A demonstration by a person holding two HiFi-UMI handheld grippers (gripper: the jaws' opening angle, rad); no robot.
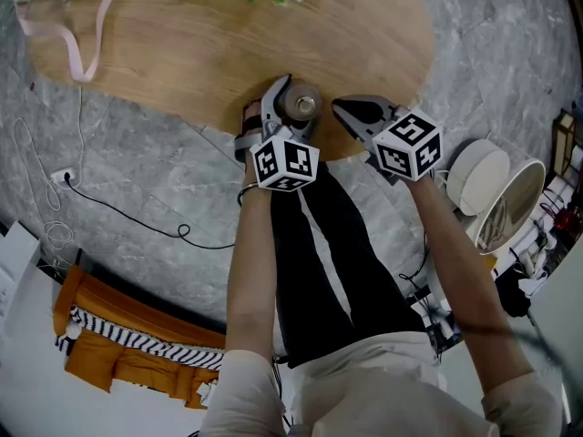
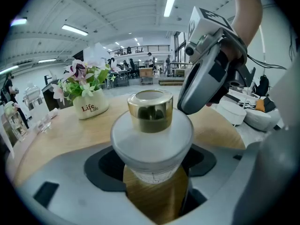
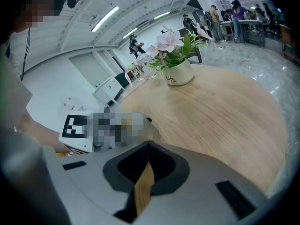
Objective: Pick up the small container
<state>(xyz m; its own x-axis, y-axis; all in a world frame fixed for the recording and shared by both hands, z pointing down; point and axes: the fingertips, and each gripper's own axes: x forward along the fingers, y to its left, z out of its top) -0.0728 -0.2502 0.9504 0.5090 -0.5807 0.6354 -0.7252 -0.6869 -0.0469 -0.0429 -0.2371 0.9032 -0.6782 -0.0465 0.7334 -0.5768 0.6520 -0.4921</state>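
The small container (image 2: 152, 139) is a frosted glass jar with a gold cap (image 2: 150, 110). It stands at the near edge of the oval wooden table (image 1: 182, 53), where the head view shows the container (image 1: 301, 106) from above. My left gripper (image 1: 293, 94) is shut on its body, with a jaw pressed against each side (image 2: 152, 170). My right gripper (image 1: 342, 109) hovers just right of the jar, shut and holding nothing (image 3: 149, 143). It fills the upper right of the left gripper view (image 2: 206, 74).
A white flower pot (image 2: 91, 108) with pink blooms sits farther back on the table (image 3: 178, 74). A pink ribbon (image 1: 86, 35) lies at the table's far left. On the stone floor are a black cable (image 1: 118, 212) and white round tubs (image 1: 496, 189).
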